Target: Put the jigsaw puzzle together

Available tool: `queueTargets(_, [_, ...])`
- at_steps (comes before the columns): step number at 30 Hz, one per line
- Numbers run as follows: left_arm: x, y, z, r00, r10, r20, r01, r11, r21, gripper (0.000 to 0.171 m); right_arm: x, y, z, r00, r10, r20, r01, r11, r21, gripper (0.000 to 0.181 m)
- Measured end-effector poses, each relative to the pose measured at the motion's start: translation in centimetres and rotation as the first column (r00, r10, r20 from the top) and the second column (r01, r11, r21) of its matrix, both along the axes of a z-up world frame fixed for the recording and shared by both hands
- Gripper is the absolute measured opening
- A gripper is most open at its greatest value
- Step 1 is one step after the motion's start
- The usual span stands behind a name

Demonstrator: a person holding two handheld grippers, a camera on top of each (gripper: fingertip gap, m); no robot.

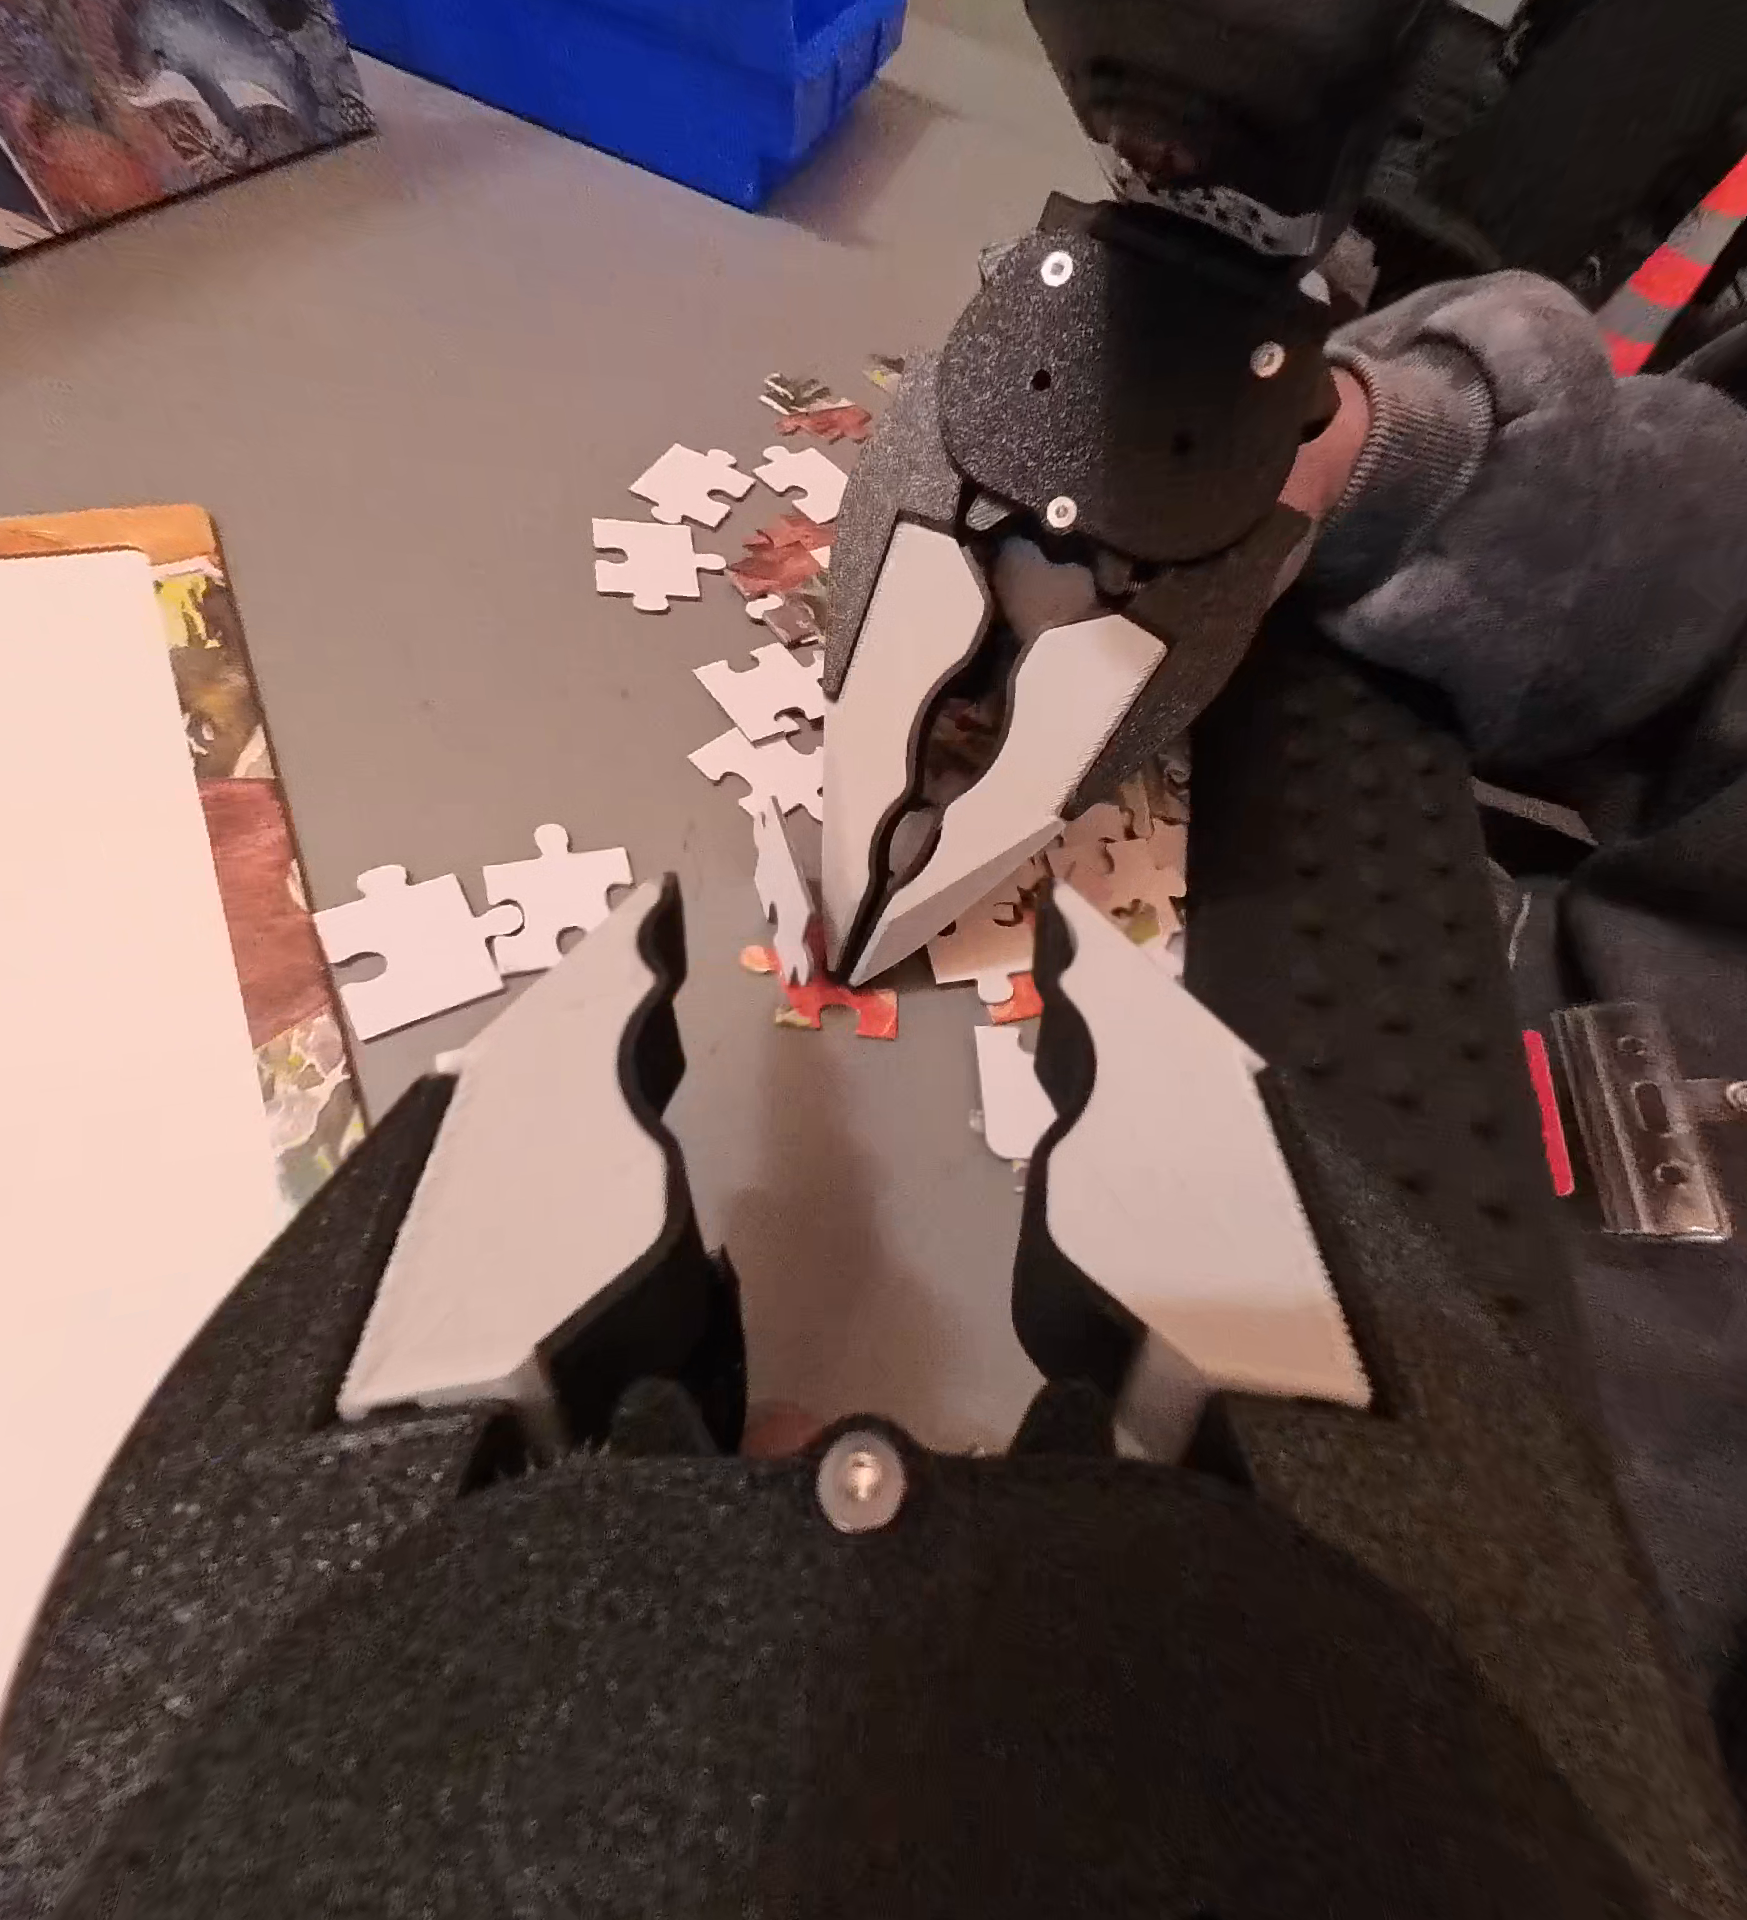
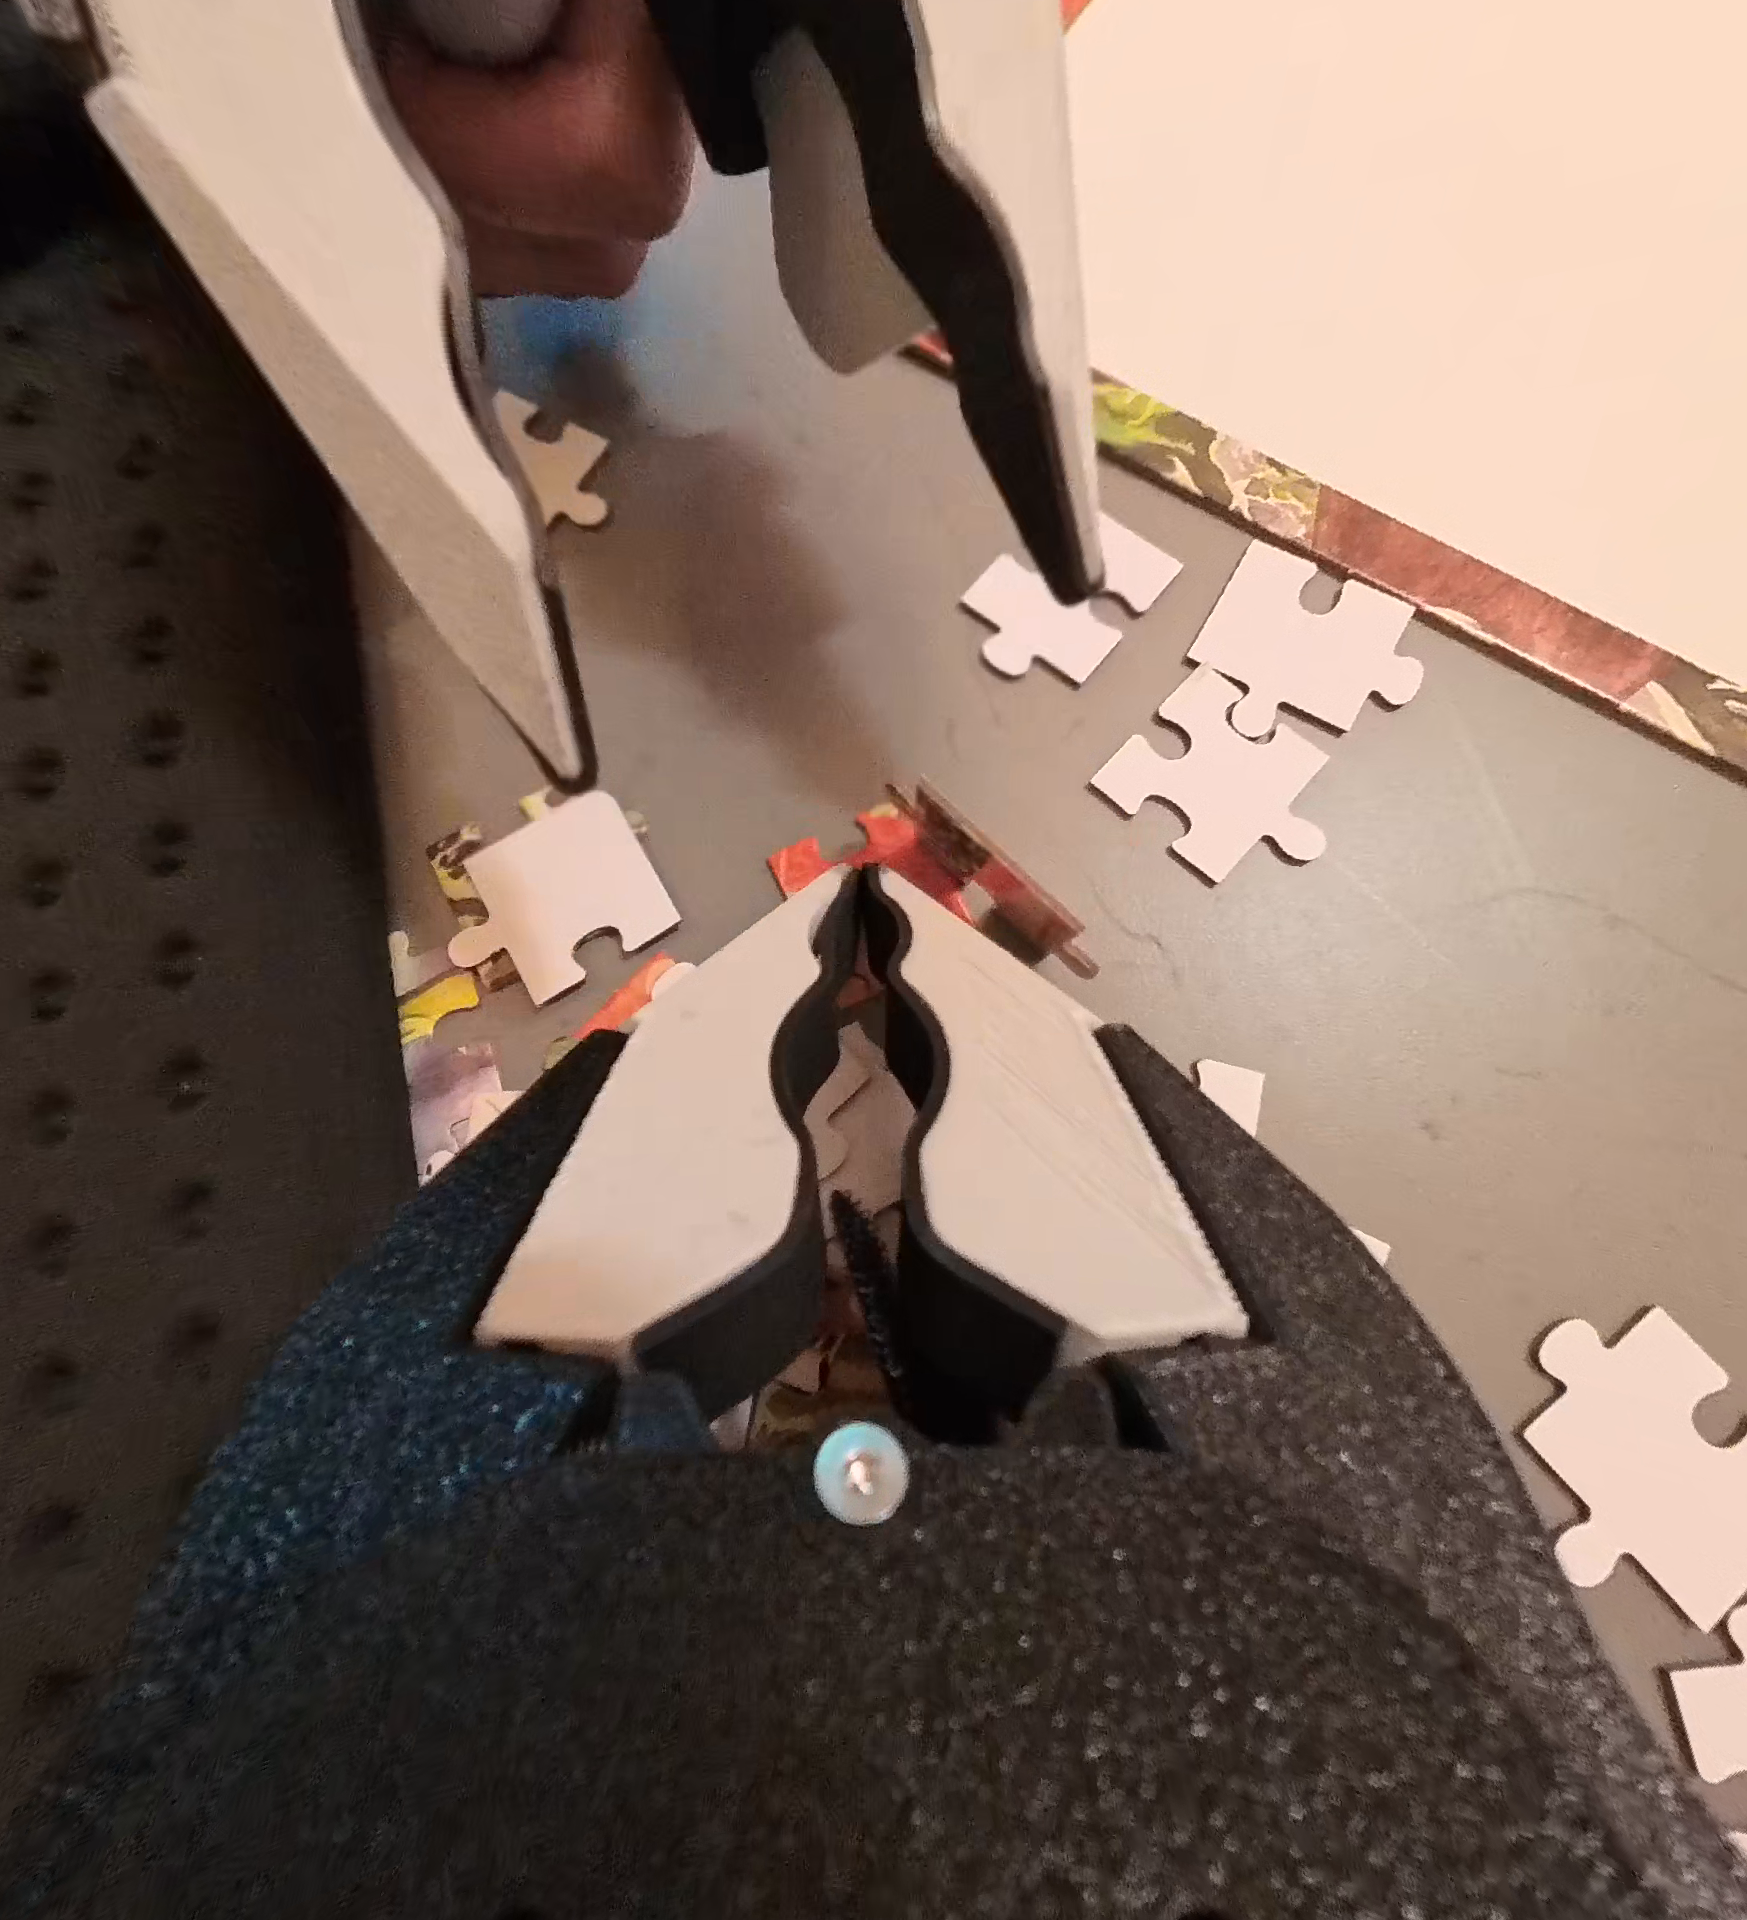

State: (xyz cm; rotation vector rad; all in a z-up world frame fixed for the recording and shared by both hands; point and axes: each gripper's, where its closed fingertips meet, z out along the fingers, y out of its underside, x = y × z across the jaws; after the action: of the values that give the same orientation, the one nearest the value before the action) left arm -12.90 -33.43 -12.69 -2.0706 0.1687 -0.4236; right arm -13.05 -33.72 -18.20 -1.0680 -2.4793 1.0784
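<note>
Several loose jigsaw pieces lie on the grey table, most with their white backs up. My right gripper is shut, with its tips down on a red piece lying flat. Another piece stands on edge against its side. In the right wrist view the right gripper is shut, with the red piece and the on-edge piece at its tip. My left gripper is open and empty, facing the right one. It also shows in the right wrist view, one fingertip on a white piece.
A white board with a picture border lies at the left, and shows in the right wrist view. A puzzle box and a blue bin stand at the back. Black dotted fabric and a person's grey sleeve are at the right. Left tips to right tips: about 5 cm.
</note>
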Motion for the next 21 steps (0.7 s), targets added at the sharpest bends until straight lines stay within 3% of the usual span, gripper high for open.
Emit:
queueTargets(4, [-1.0, -1.8, -0.5, 0.998, 0.053, -0.036, -0.054, 0.998, -0.035, 0.065, 0.2, 0.4, 0.3, 0.999, 0.020, -0.035, -0.018, 0.999, 0.036, 0.001])
queueTargets(7, [-1.8, -4.7, -1.7, 0.983, 0.116, -0.144, -0.131, 0.986, -0.099, 0.059, 0.1, 1.2, 2.1, 0.997, -0.006, -0.077, 0.004, 1.000, -0.031, 0.024])
queueTargets(10, [-1.6, -9.3, -4.4, 0.952, 0.085, -0.293, -0.161, 0.955, -0.249, 0.058, -1.6, 3.4, 4.6, 0.975, -0.123, -0.186, 0.105, 0.989, -0.100, 0.050])
queueTargets(12, [-1.4, -11.2, -5.4, 0.941, 0.095, -0.325, -0.193, 0.939, -0.284, 0.029, -2.4, 4.5, 5.1, 0.964, -0.166, -0.206, 0.147, 0.984, -0.103, 0.051])
queueTargets(13, [-1.1, -11.4, -5.2, 0.946, 0.102, -0.307, -0.188, 0.946, -0.263, 0.018, -2.5, 4.5, 4.7, 0.968, -0.164, -0.190, 0.149, 0.985, -0.089, 0.051])
queueTargets(16, [-1.2, -11.0, -5.4, 0.951, 0.108, -0.291, -0.186, 0.948, -0.257, 0.017, -2.3, 5.4, 4.2, 0.971, -0.167, -0.172, 0.168, 0.986, -0.006, 0.048])
queueTargets(18, [-1.2, -9.9, -5.4, 0.952, 0.101, -0.289, -0.182, 0.946, -0.269, 0.017, -1.2, 7.6, 5.2, 0.964, -0.201, -0.174, 0.212, 0.976, 0.047, 0.042])
queueTargets(21, [-0.5, -7.0, -5.4, 0.936, 0.023, -0.351, -0.125, 0.955, -0.269, 0.013, 3.0, 10.5, 7.1, 0.976, -0.201, -0.087, 0.202, 0.979, 0.006, 0.034])
